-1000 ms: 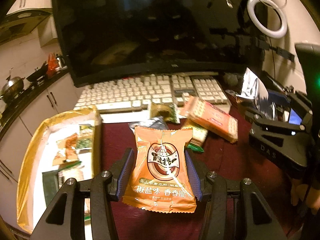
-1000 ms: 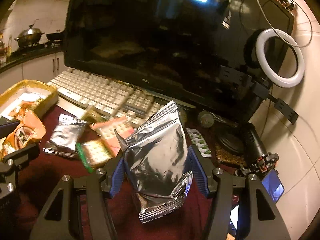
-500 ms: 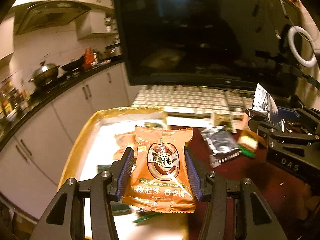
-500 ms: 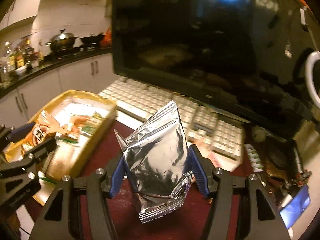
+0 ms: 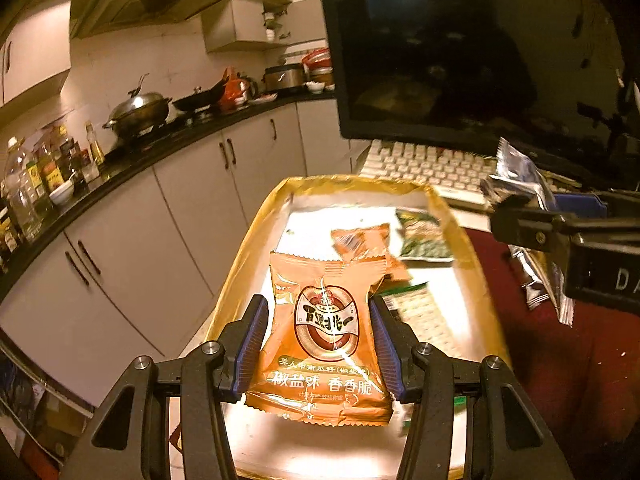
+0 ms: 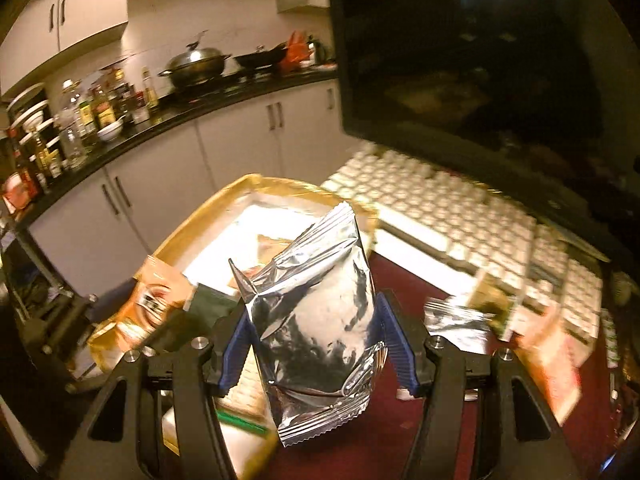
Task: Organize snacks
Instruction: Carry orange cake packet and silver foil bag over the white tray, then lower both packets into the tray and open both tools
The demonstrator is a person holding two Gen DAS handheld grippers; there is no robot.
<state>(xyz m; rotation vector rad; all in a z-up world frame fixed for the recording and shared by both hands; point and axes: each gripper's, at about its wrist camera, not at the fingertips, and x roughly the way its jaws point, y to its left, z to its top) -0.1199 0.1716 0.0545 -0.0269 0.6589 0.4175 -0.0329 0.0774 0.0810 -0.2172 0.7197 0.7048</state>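
- The left tongs (image 5: 320, 334) are pinching an orange seed packet (image 5: 324, 342) between their blue pads, upright, printed face toward the camera, over the near end of the gold-rimmed tray (image 5: 240, 276).
- In the tray lie a second orange packet (image 5: 362, 242), a green-patterned packet (image 5: 424, 236) against the far right wall, and a pale cracker pack (image 5: 420, 312) just beside the right pad — blurred, so I cannot read it.
- The right tongs (image 6: 318, 350) are clamped on a crinkled silver foil bag (image 6: 320, 320), which stands upright between the pads with its serrated lower seam hanging below them.
- From the right wrist view the foil bag sits over the tray's right edge (image 6: 280, 186), where the tray meets the dark red worktop (image 6: 380, 440).
- In the left wrist view the right tongs come in from the right with the foil bag (image 5: 516, 168) sticking up — close beside the tray's far right corner.
- More snacks lie loose on the worktop to the right: a small silver pack (image 6: 456, 320) and an orange-red pack (image 6: 552, 356), both smeared by motion.
- Behind them are a white keyboard (image 6: 460, 216) and a dark monitor (image 6: 460, 52).
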